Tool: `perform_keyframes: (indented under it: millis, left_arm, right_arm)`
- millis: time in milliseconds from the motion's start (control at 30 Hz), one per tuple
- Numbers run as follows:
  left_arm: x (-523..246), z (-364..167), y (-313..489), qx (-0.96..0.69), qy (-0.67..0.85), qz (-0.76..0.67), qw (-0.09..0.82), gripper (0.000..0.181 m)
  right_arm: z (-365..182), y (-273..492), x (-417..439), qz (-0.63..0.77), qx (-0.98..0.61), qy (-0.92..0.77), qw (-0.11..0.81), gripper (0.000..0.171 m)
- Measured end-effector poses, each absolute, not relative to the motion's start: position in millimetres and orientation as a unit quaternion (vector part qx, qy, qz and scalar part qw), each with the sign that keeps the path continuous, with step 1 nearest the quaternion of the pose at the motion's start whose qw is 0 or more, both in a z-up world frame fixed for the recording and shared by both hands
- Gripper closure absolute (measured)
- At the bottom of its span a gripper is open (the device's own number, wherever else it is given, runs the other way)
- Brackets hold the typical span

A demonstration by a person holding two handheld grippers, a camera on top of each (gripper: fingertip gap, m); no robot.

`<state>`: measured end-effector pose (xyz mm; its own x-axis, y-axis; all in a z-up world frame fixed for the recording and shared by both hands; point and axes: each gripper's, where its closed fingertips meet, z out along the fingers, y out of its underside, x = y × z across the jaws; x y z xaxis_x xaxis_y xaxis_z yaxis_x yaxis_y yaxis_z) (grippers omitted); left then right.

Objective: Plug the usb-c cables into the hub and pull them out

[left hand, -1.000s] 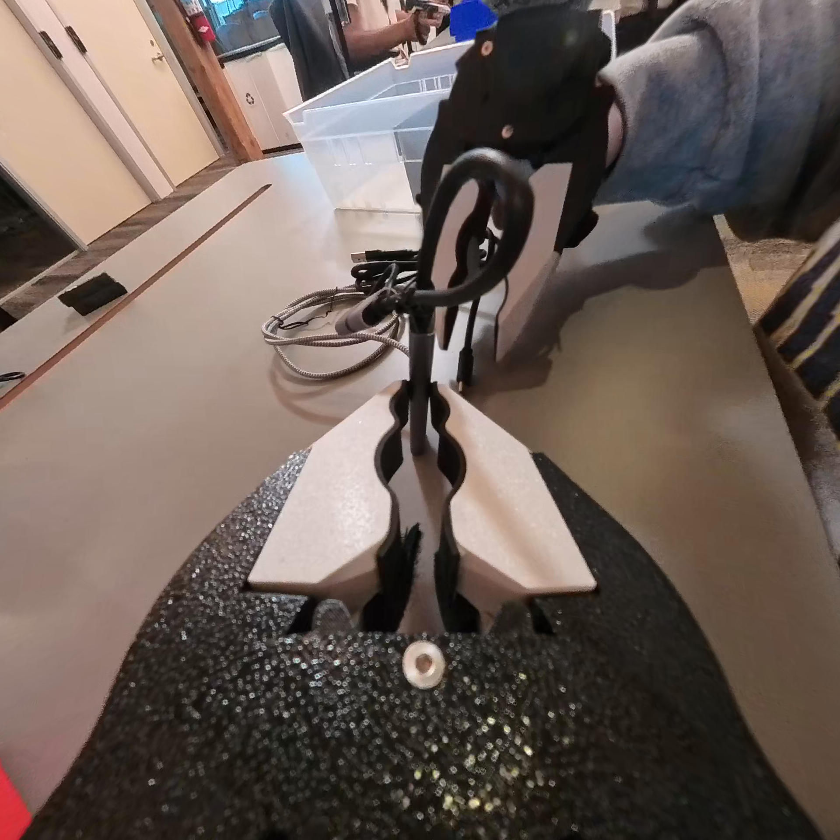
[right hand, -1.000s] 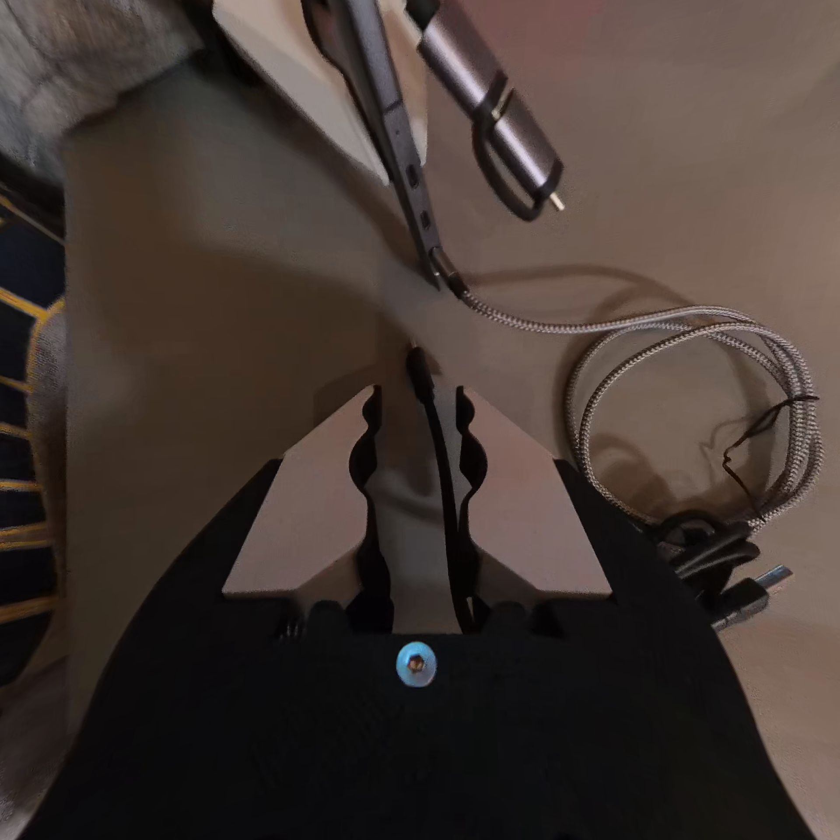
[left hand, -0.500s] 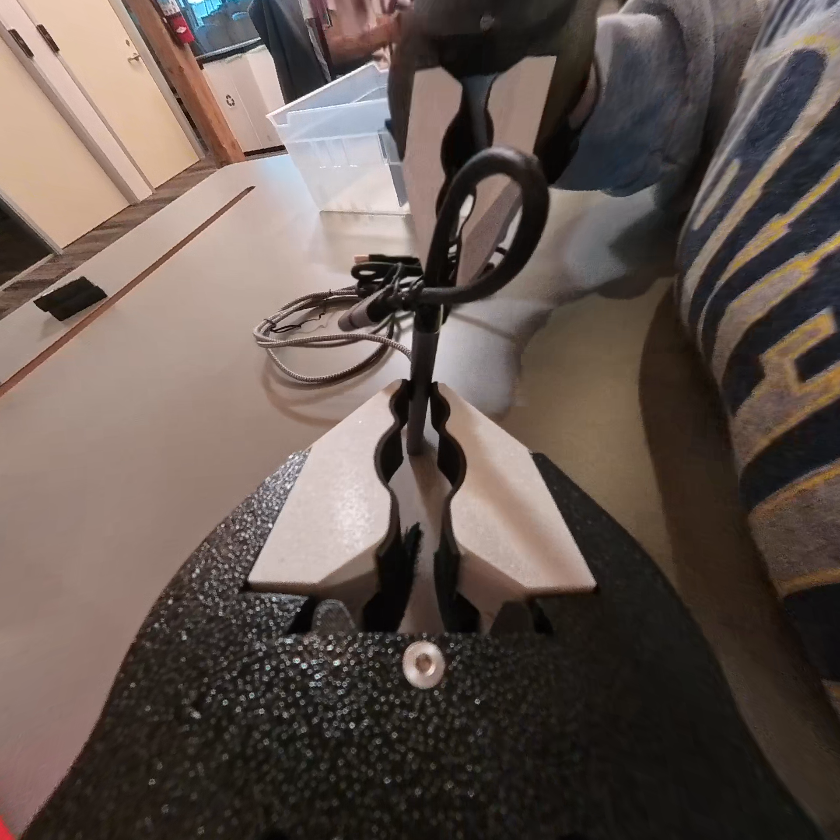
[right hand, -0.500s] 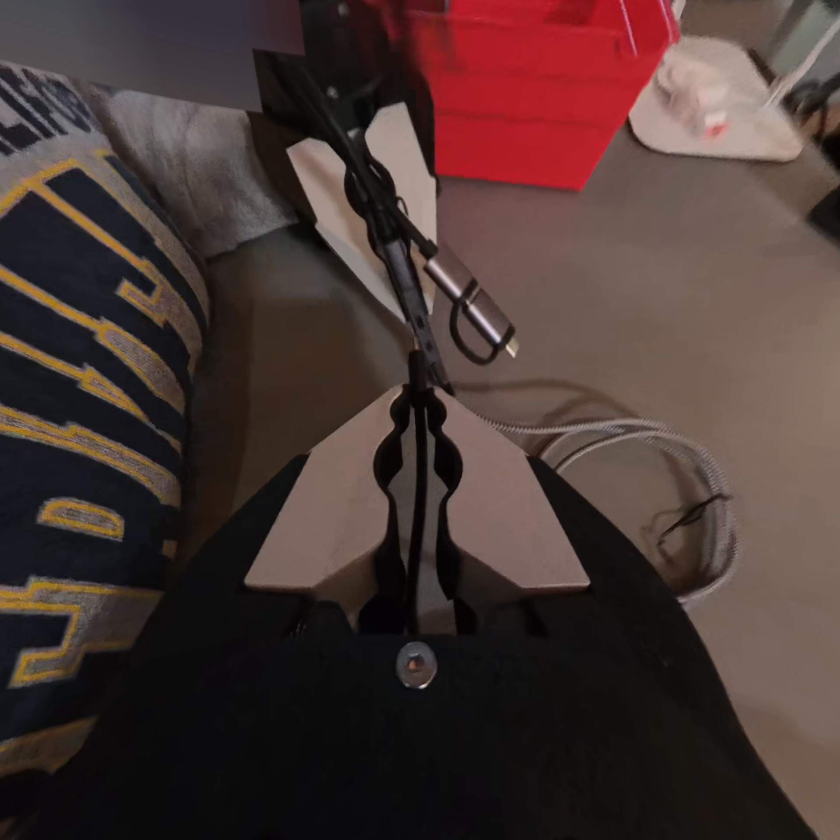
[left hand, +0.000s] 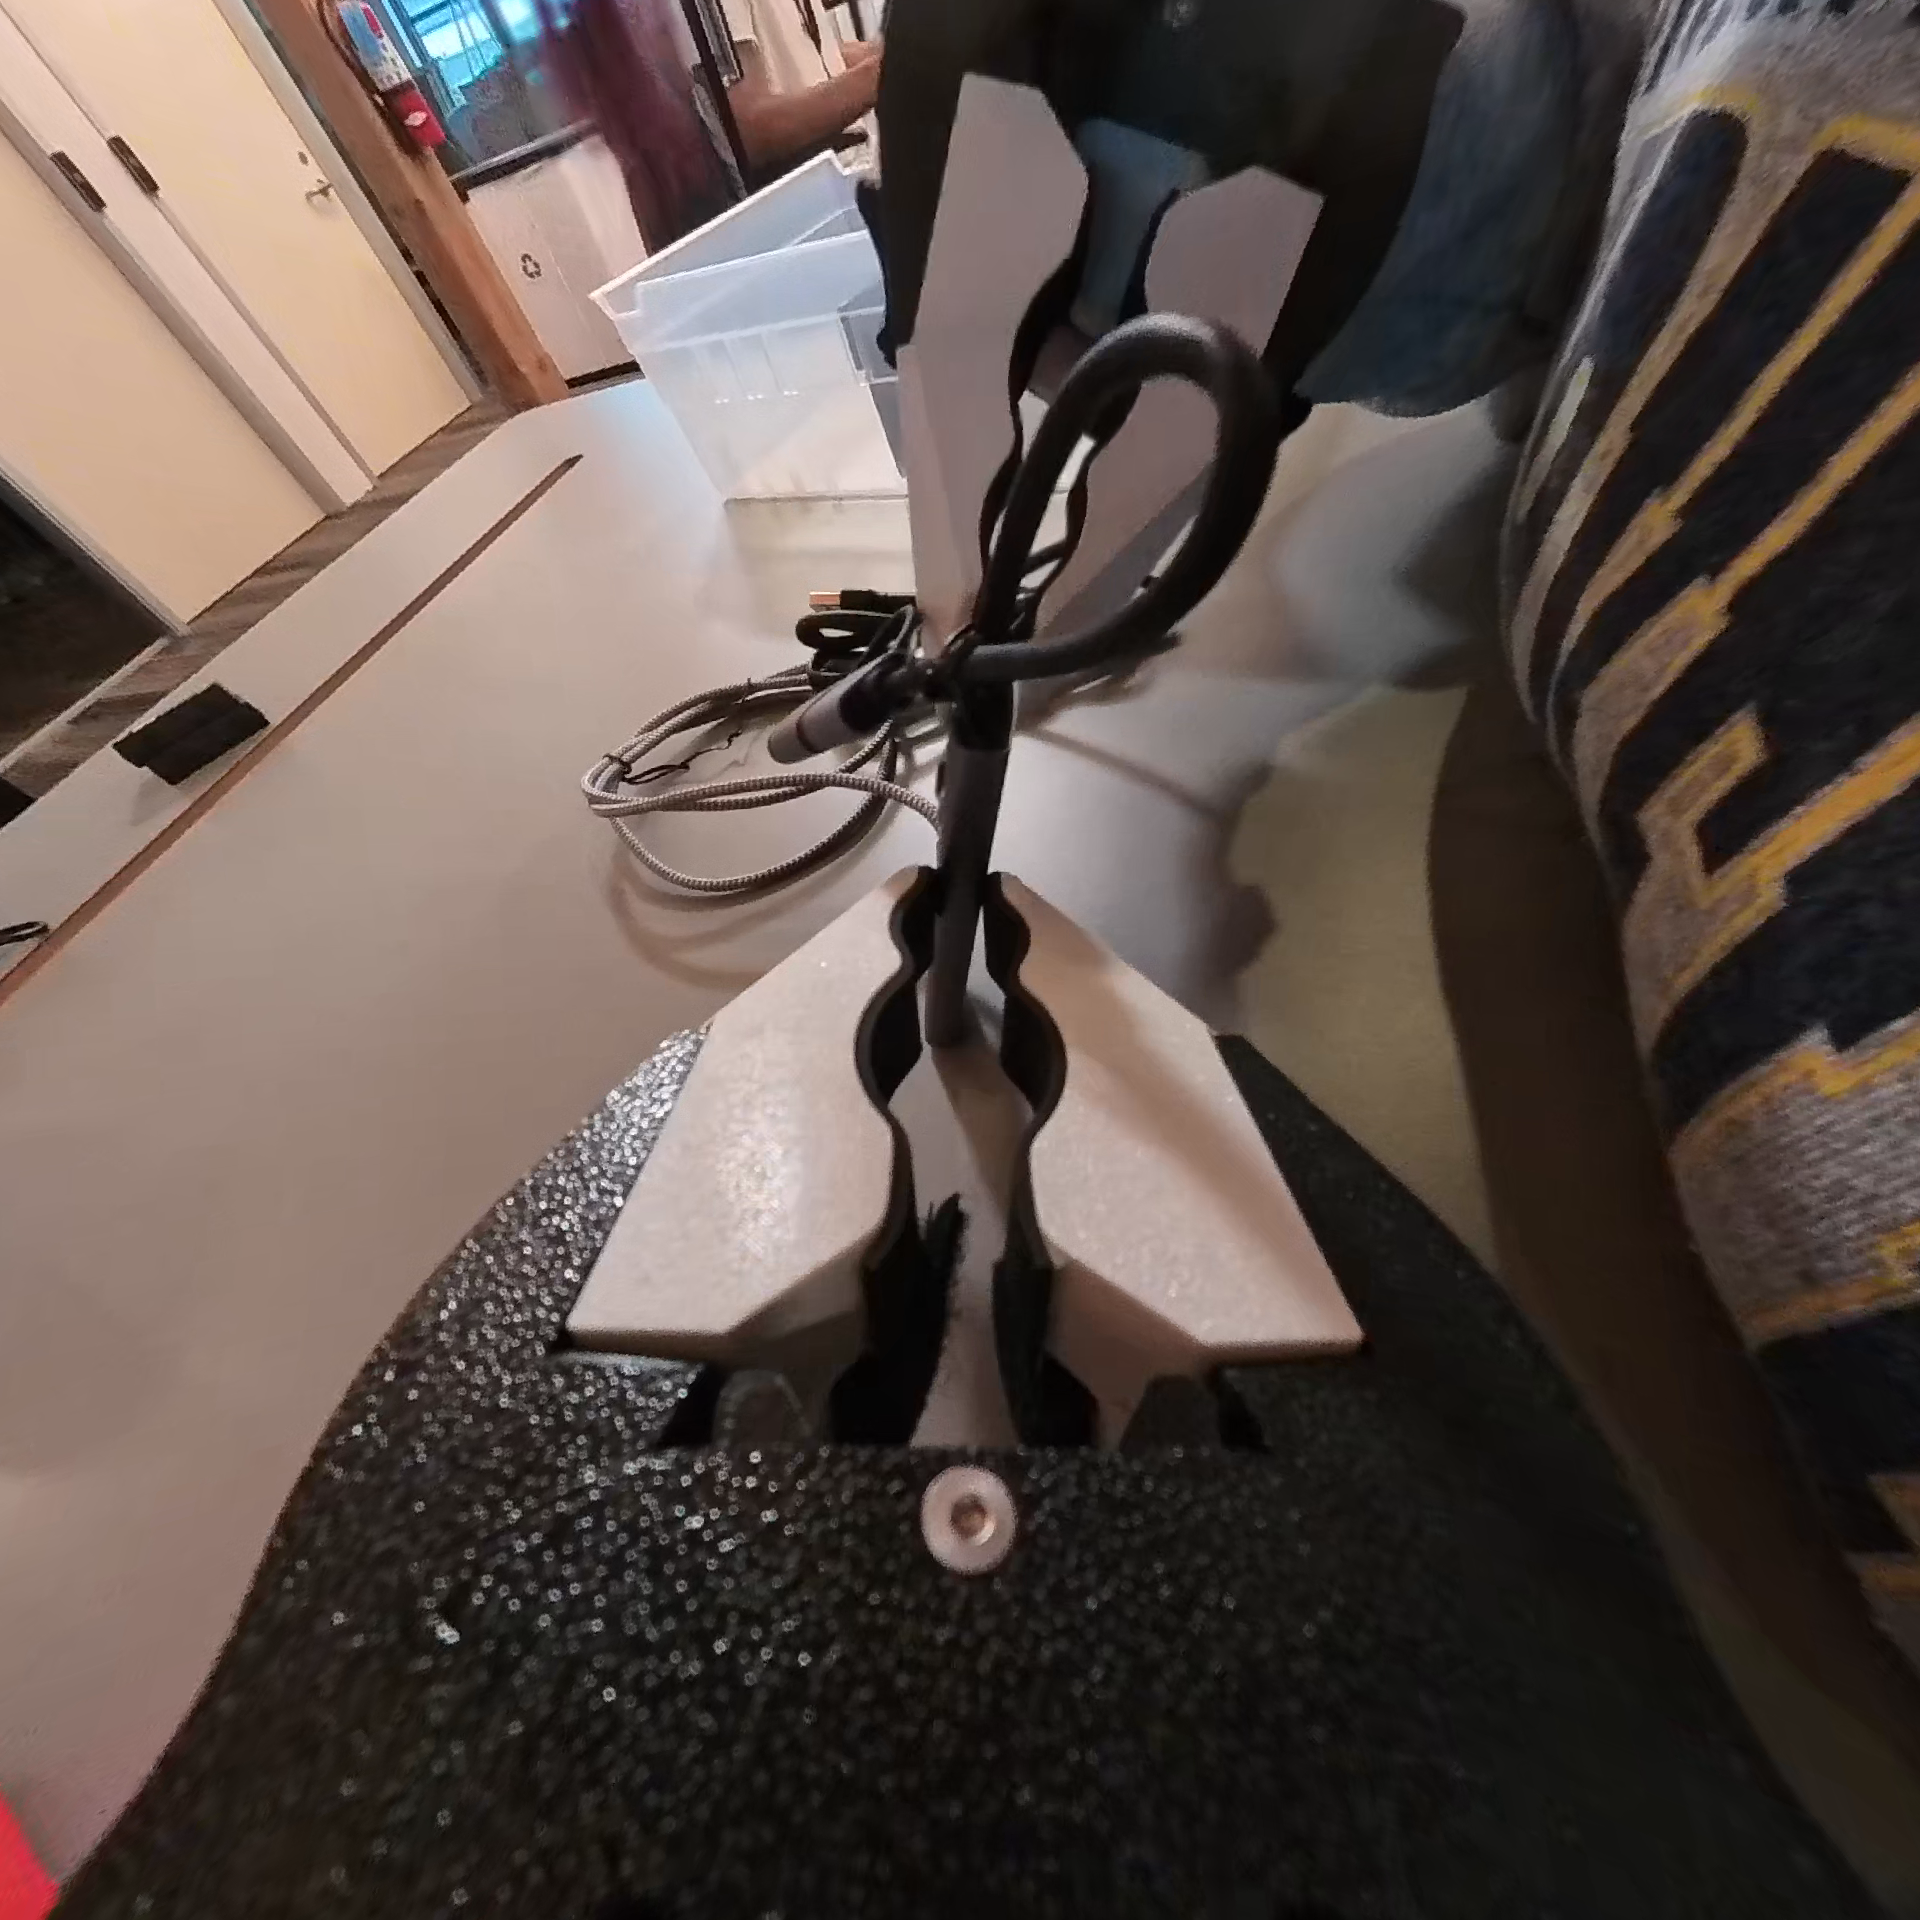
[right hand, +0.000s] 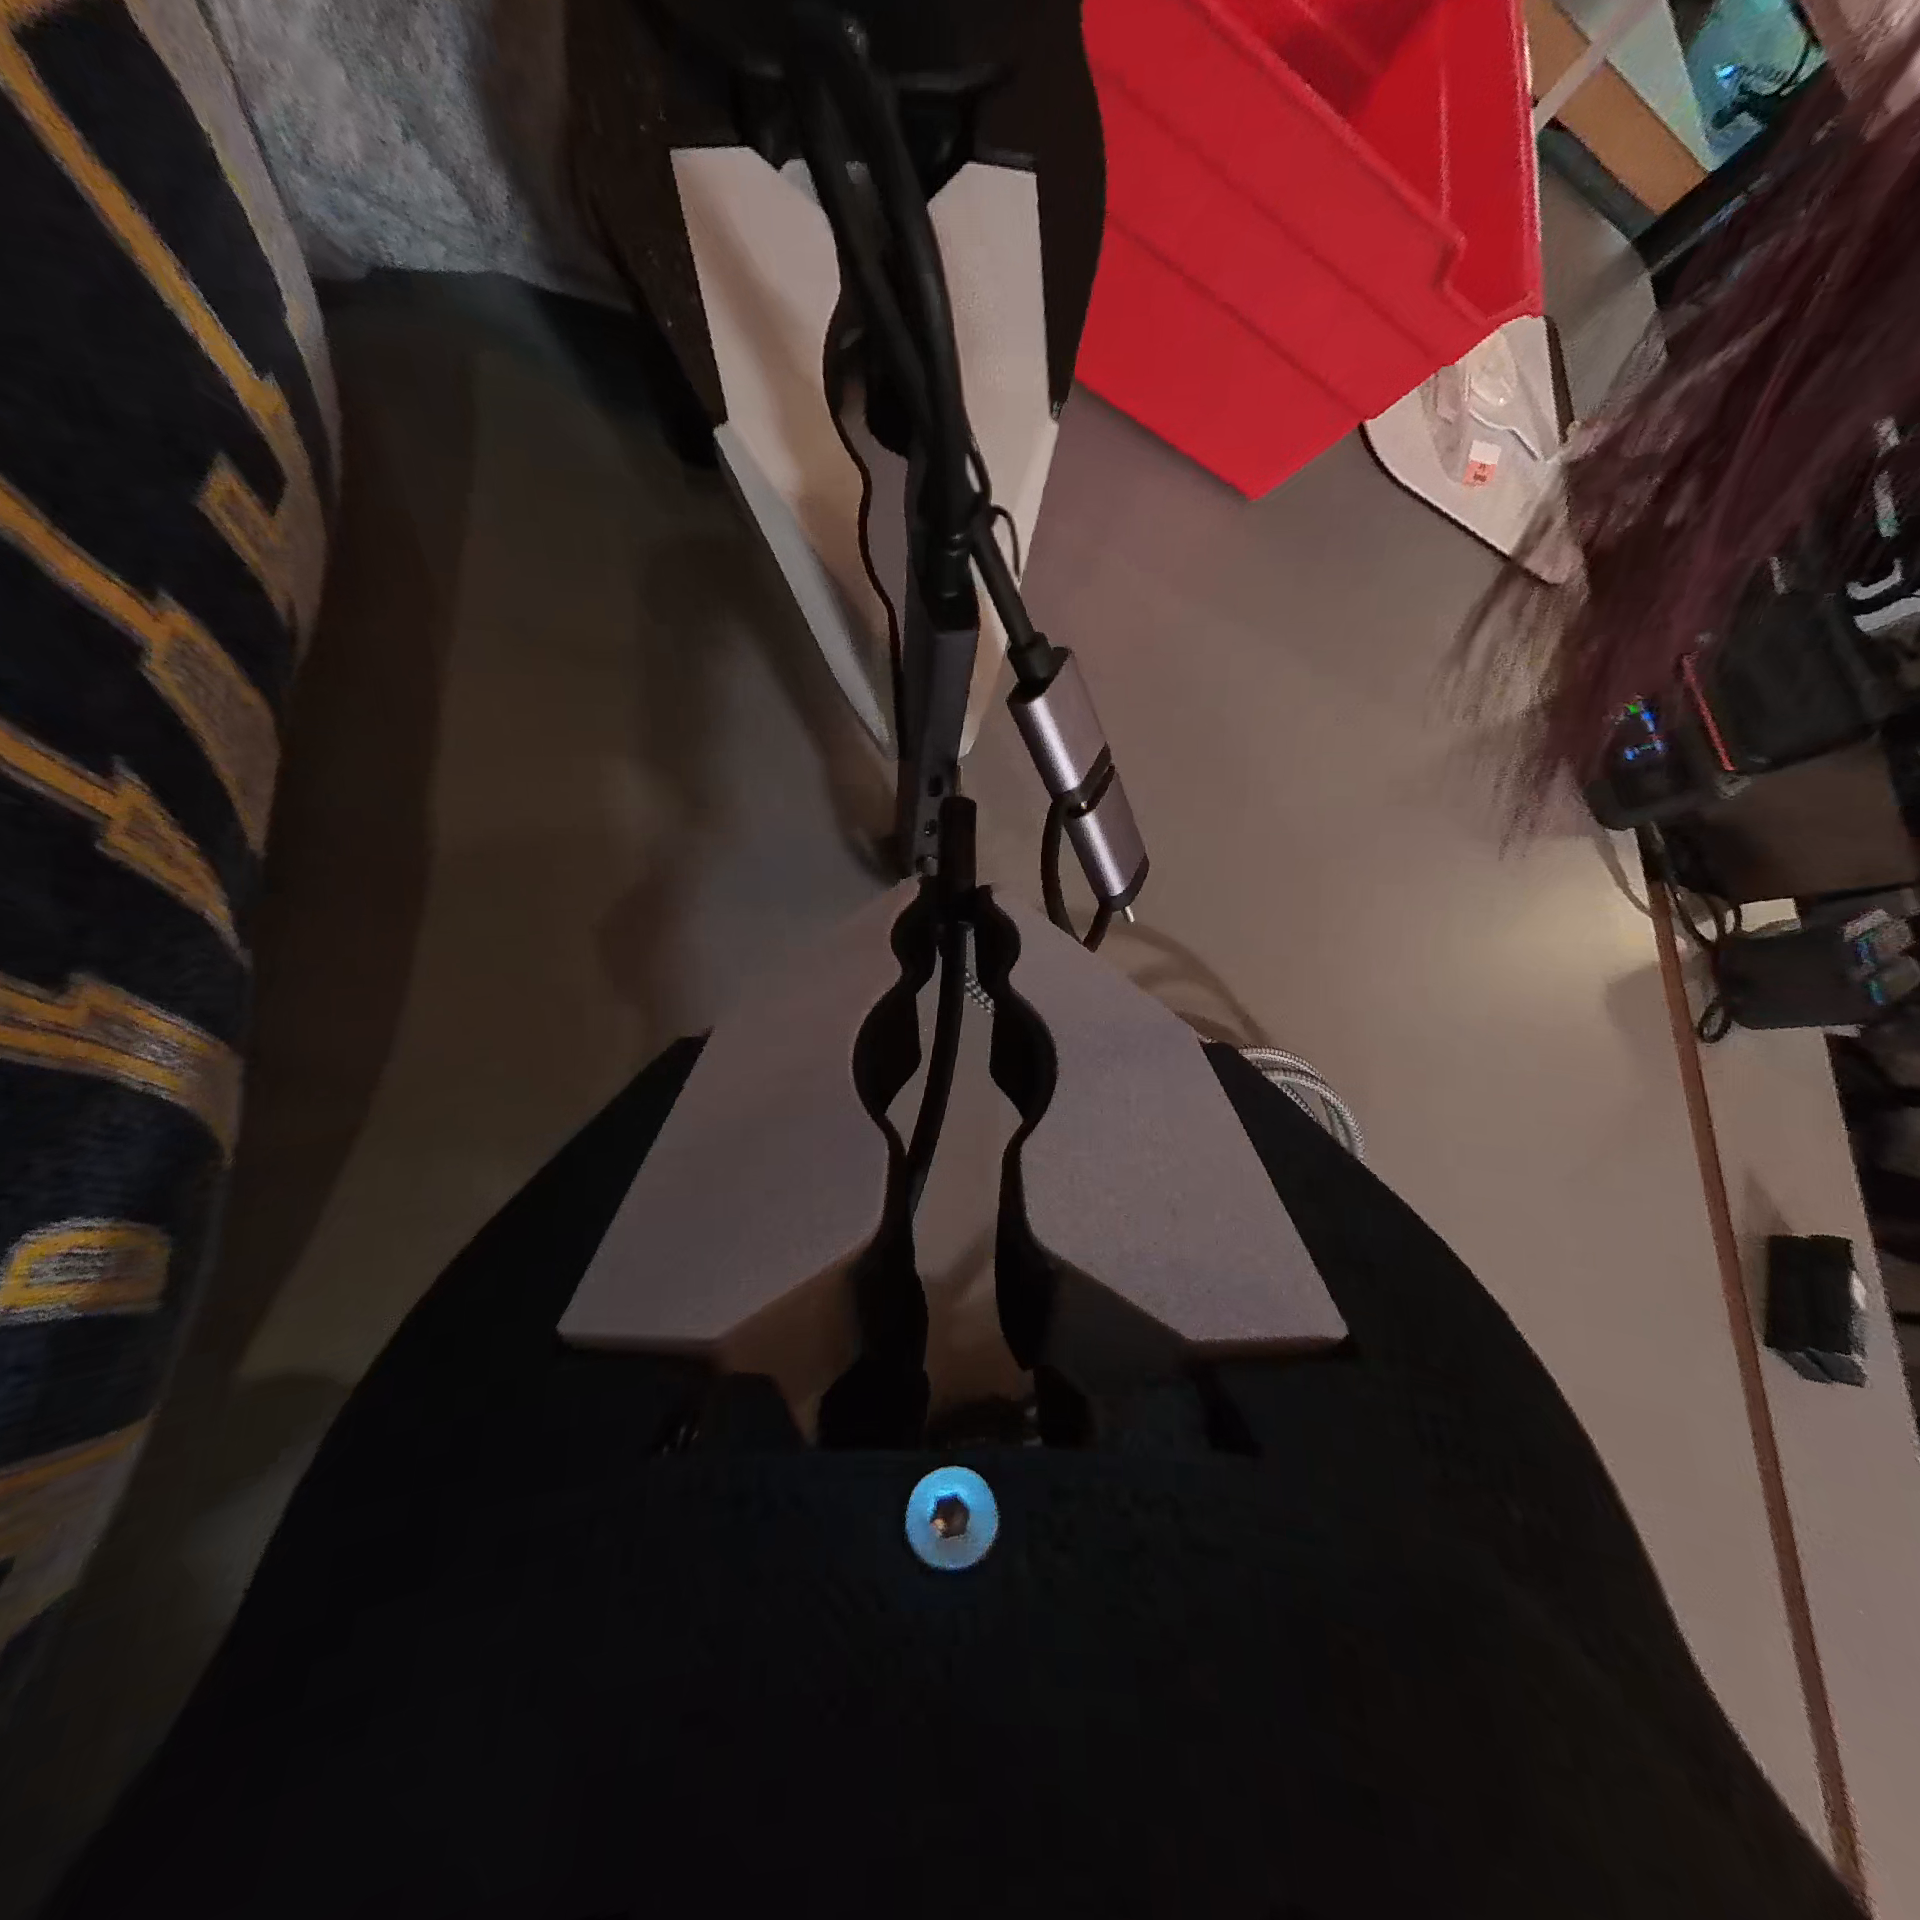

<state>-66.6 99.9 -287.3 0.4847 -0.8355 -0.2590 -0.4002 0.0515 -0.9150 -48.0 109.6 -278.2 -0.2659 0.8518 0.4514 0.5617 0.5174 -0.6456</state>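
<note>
My left gripper [left hand: 961,899] is shut on the slim grey hub [left hand: 966,831], held edge-on above the table. The hub's own black lead [left hand: 1153,343] loops over it and ends in a grey connector [left hand: 821,727]. My right gripper [right hand: 951,904] is shut on a black usb-c cable [right hand: 935,1060]. The cable's plug [right hand: 958,831] is against the hub's edge [right hand: 935,707]; I cannot tell if it is seated. The left gripper's fingers [right hand: 997,312] face mine in the right wrist view. The grey connector [right hand: 1081,800] hangs beside the hub. A braided grey cable [left hand: 727,821] lies coiled on the table.
A clear plastic bin [left hand: 769,343] stands at the far side and a red bin [right hand: 1299,260] behind the left gripper. A bundle of black cables [left hand: 852,629] lies by the braided coil. A person's patterned sweater [left hand: 1714,623] is close on the right. A small black block [left hand: 192,732] lies on the table.
My right gripper has risen from the table with the black cable and brought its plug up to the hub. My left gripper has kept its hold on the hub.
</note>
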Motion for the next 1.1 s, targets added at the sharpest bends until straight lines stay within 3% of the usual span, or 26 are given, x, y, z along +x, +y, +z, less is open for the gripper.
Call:
perform_keyframes:
  millis: [1100]
  left_arm:
    - [-61.9, -288.1, 101.6, -0.663, 0.479, -0.185, 0.545, 0.175]
  right_arm:
    - [-284.2, 108.5, -48.4, 0.116, -0.448, -0.809, 0.363, 0.167]
